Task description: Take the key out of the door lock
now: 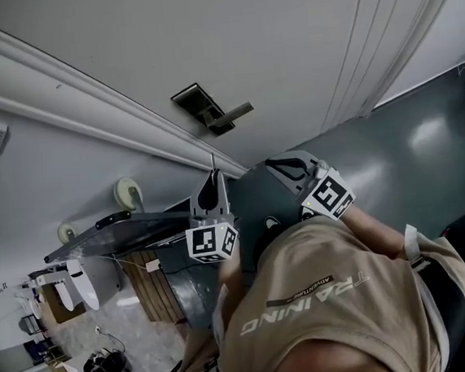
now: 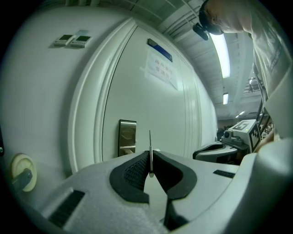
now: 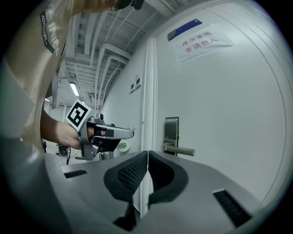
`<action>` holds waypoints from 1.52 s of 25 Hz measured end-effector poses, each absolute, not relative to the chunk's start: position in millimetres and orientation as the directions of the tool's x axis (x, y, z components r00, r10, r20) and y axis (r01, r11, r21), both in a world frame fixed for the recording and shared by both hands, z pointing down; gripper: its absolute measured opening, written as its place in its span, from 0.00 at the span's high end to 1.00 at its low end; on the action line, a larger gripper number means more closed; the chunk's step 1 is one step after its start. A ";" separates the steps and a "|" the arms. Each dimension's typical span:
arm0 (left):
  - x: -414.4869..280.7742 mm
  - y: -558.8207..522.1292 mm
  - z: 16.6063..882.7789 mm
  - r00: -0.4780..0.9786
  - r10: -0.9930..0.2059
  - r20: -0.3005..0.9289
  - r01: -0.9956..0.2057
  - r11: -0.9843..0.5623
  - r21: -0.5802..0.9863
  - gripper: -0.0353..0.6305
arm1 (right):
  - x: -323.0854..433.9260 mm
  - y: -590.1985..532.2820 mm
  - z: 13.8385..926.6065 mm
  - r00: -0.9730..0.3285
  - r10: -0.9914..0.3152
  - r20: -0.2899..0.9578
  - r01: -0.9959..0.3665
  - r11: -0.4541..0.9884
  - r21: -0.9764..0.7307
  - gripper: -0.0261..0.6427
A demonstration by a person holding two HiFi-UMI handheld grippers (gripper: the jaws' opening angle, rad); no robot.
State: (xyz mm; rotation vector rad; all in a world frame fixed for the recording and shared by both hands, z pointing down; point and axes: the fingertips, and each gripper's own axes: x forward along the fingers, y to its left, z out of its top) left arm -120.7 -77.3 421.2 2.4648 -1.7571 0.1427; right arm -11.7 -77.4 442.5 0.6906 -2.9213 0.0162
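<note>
Between the clenched jaws of the left tool [image 2: 150,160] stood a thin metal key [image 2: 150,141], seen edge-on, its blade pointing toward the white door [image 2: 155,105] but clear of it. To its left on the door sat the lock plate [image 2: 127,137] with a lever handle [image 3: 181,149]; no key showed in it. The right tool [image 3: 147,160] was closed on nothing. By this reading the key was already out of the lock, with little left beyond carrying it away.
</note>
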 end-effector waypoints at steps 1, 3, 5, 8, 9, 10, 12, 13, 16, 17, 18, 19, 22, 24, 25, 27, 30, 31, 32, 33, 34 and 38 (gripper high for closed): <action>-124.3 -77.8 418.4 0.319 -0.938 0.138 -0.948 -0.317 0.036 0.91 | -14.9 -81.3 438.0 -0.884 -0.449 0.134 -0.449 0.893 0.034 0.94; -133.1 -75.5 416.7 0.305 -0.942 0.142 -0.952 -0.300 0.054 0.91 | -21.0 -86.4 429.5 -0.880 -0.458 0.127 -0.456 0.889 0.048 0.94; -140.7 -70.4 417.5 0.292 -0.945 0.149 -0.956 -0.284 0.069 0.91 | -24.5 -87.2 421.0 -0.879 -0.462 0.116 -0.459 0.887 0.052 0.94; -148.0 -67.3 417.2 0.283 -0.947 0.151 -0.959 -0.276 0.069 0.91 | -27.2 -89.2 417.6 -0.876 -0.469 0.114 -0.465 0.883 0.062 0.94; -149.5 -66.5 416.3 0.282 -0.948 0.150 -0.959 -0.275 0.065 0.91 | -27.9 -89.3 418.3 -0.876 -0.469 0.113 -0.466 0.883 0.055 0.94; -150.8 -65.9 415.2 0.282 -0.948 0.148 -0.959 -0.276 0.058 0.91 | -28.8 -89.0 418.8 -0.877 -0.468 0.110 -0.466 0.884 0.046 0.94; -152.2 -66.0 413.5 0.284 -0.948 0.143 -0.959 -0.280 0.047 0.91 | -31.0 -88.3 418.8 -0.878 -0.467 0.103 -0.465 0.884 0.044 0.94; -152.1 -66.4 413.4 0.286 -0.948 0.140 -0.958 -0.282 0.045 0.91 | -32.0 -87.9 418.8 -0.877 -0.468 0.104 -0.465 0.884 0.053 0.94; -149.0 -64.5 410.4 0.300 -0.945 0.128 -0.953 -0.293 0.072 0.91 | -34.8 -82.7 415.7 -0.879 -0.463 0.113 -0.455 0.886 0.088 0.94; -148.1 -62.7 406.7 0.310 -0.944 0.115 -0.948 -0.299 0.105 0.91 | -36.4 -79.4 414.2 -0.882 -0.456 0.118 -0.445 0.889 0.109 0.94; -147.7 -61.2 401.5 0.322 -0.942 0.096 -0.941 -0.306 0.147 0.91 | -38.2 -76.1 413.3 -0.884 -0.450 0.128 -0.433 0.890 0.141 0.94; -147.5 -60.6 395.3 0.332 -0.940 0.077 -0.932 -0.314 0.181 0.91 | -39.8 -73.5 412.5 -0.884 -0.446 0.138 -0.422 0.890 0.172 0.94; -148.6 -59.7 378.1 0.341 -0.939 0.051 -0.930 -0.329 0.163 0.91 | -40.9 -72.7 401.3 -0.891 -0.443 0.103 -0.433 0.895 0.109 0.94; -152.0 -58.6 370.4 0.339 -0.940 0.045 -0.935 -0.331 0.128 0.91 | -39.3 -78.3 388.1 -0.889 -0.456 0.053 -0.454 0.890 0.039 0.94; -154.1 -58.8 368.0 0.335 -0.941 0.045 -0.938 -0.328 0.112 0.91 | -37.9 -83.0 381.4 -0.885 -0.465 0.033 -0.464 0.885 0.020 0.94; -157.9 -59.5 365.0 0.328 -0.944 0.047 -0.942 -0.323 0.087 0.91 | -33.7 -93.5 369.2 -0.876 -0.483 -0.001 -0.483 0.876 -0.008 0.94; -163.8 -60.1 362.9 0.326 -0.944 0.056 -0.944 -0.321 0.072 0.91 | -27.2 -104.9 357.5 -0.861 -0.509 -0.016 -0.509 0.861 -0.011 0.94; -166.7 -61.3 361.8 0.326 -0.943 0.058 -0.944 -0.322 0.071 0.91 | -27.9 -105.9 354.2 -0.860 -0.511 -0.011 -0.511 0.859 0.015 0.94; -169.8 -63.2 360.3 0.330 -0.942 0.058 -0.943 -0.325 0.076 0.91 | -30.5 -105.6 350.6 -0.860 -0.510 -0.003 -0.509 0.859 0.056 0.94; -172.3 -65.9 358.9 0.336 -0.940 0.054 -0.939 -0.331 0.089 0.91 | -34.2 -104.3 347.3 -0.862 -0.506 0.004 -0.503 0.858 0.101 0.94; -173.9 -68.7 357.9 0.343 -0.938 0.047 -0.936 -0.336 0.105 0.91 | -38.0 -102.6 344.7 -0.866 -0.500 0.009 -0.494 0.859 0.135 0.94; -175.2 -71.0 357.3 0.344 -0.938 0.037 -0.934 -0.338 0.119 0.91 | -50.9 -93.0 339.8 -0.894 -0.448 0.006 -0.445 0.889 0.110 0.94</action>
